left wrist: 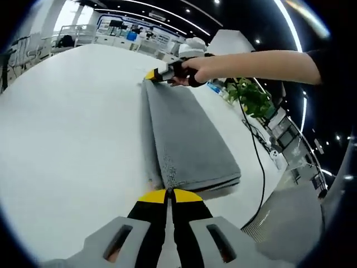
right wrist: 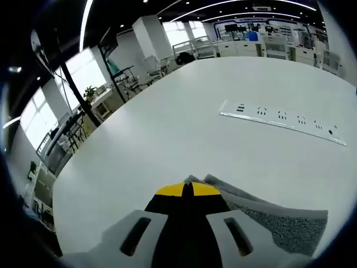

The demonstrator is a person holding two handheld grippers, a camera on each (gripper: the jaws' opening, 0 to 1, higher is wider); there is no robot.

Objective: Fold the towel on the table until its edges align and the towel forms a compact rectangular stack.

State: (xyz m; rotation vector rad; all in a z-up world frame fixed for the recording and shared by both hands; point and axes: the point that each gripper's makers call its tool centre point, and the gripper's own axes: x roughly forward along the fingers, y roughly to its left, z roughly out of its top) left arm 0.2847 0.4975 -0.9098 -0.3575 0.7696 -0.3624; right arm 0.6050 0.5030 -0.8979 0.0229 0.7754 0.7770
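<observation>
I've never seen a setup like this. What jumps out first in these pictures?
A grey towel, folded into a long strip, lies on a big white table. A yellow-tipped gripper pinches each end: the left gripper at the near end, the right gripper, held in a person's hand, at the far end. In the right gripper view, a white power strip lies flat on the table beyond the towel.

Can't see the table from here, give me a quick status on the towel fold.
Left gripper shut on towel near end. Right gripper shut on far end. Towel folded into long strip, flat on table. Nothing in the way.
</observation>
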